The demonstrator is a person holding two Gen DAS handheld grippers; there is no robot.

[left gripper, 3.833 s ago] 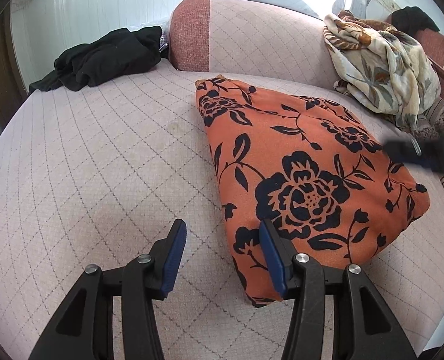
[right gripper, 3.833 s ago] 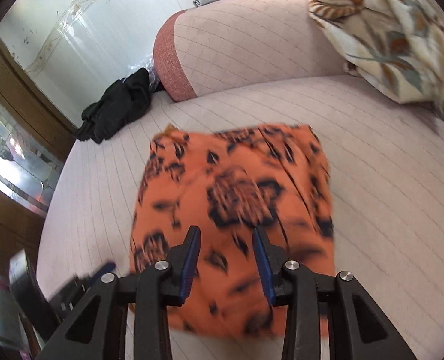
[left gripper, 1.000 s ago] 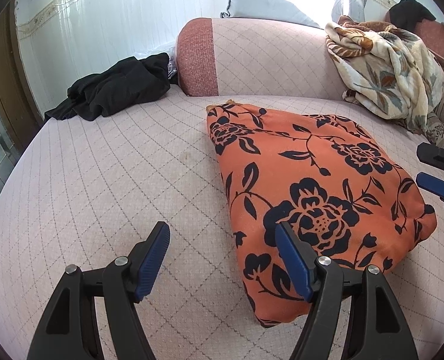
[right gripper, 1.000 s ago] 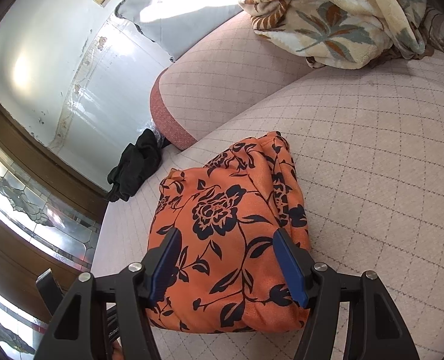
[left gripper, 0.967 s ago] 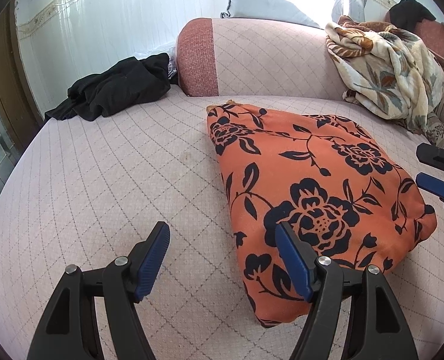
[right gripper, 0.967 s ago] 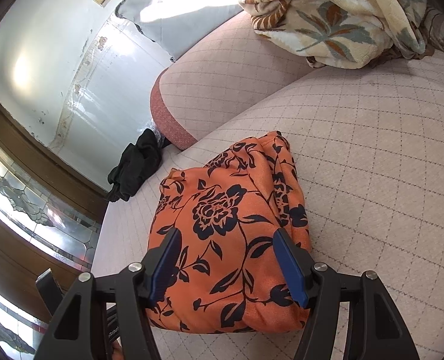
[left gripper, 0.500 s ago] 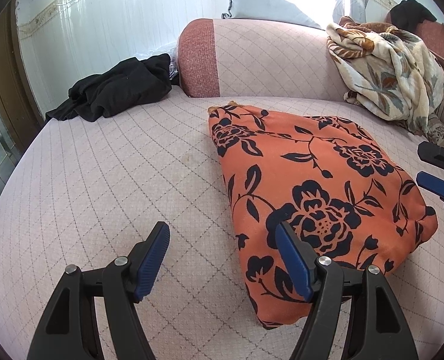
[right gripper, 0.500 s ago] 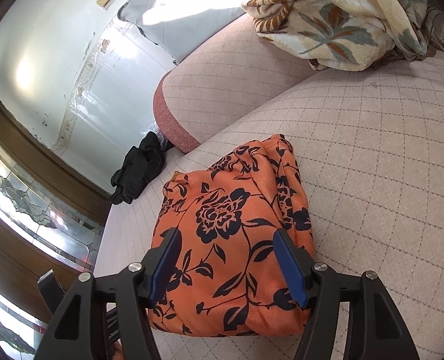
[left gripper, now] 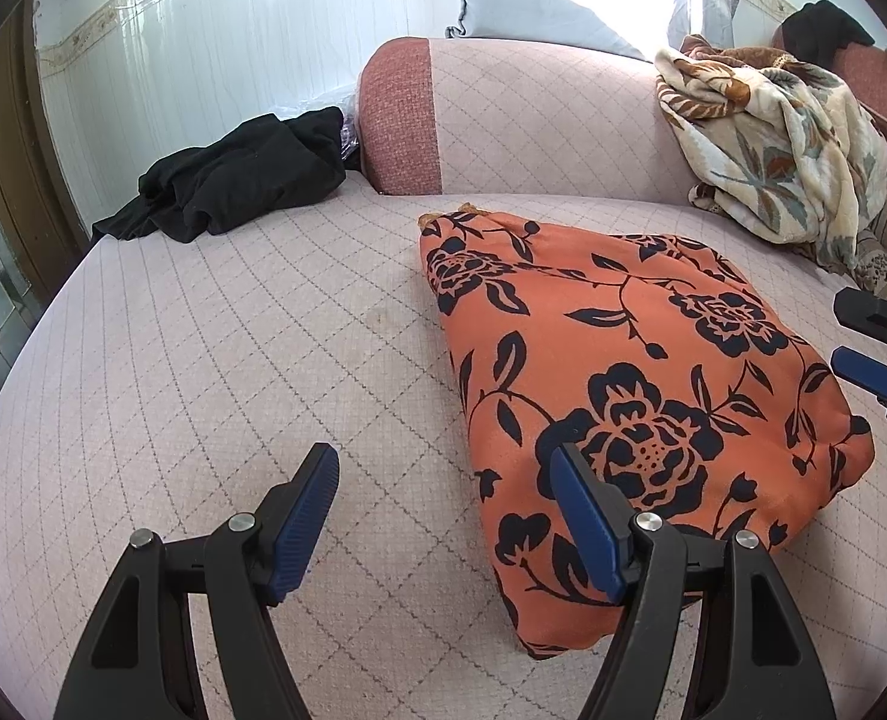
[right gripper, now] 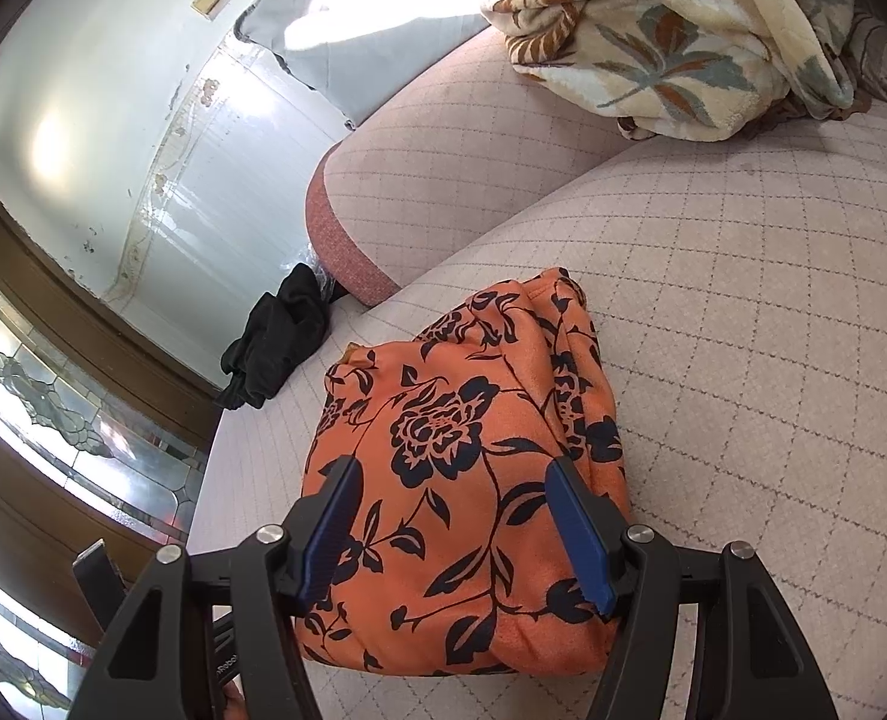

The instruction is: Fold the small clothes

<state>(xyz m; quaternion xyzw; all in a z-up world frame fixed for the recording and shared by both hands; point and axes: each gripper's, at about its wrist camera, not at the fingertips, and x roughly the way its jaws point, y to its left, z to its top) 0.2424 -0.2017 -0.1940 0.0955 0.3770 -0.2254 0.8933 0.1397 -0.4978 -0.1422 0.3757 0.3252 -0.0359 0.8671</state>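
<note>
An orange garment with black flowers (left gripper: 629, 384) lies folded into a thick packet on the pink quilted sofa seat (left gripper: 233, 372). My left gripper (left gripper: 443, 468) hangs open above the seat by the packet's near left edge, nothing between its blue pads. In the right wrist view the same orange garment (right gripper: 461, 468) lies under my right gripper (right gripper: 452, 483), which is open above it and grips nothing. The right gripper's fingers (left gripper: 869, 369) show at the right edge of the left wrist view.
A crumpled black garment (left gripper: 233, 180) lies at the seat's far left corner. A cream floral blanket (left gripper: 785, 162) is heaped on the backrest at the right. The pink backrest (left gripper: 533, 120) runs behind, and a wooden glazed door (right gripper: 53, 408) stands to the left.
Since several seconds ago both grippers' jaws have spread wider and pulled back from the garment. Over the last second nothing has visibly moved.
</note>
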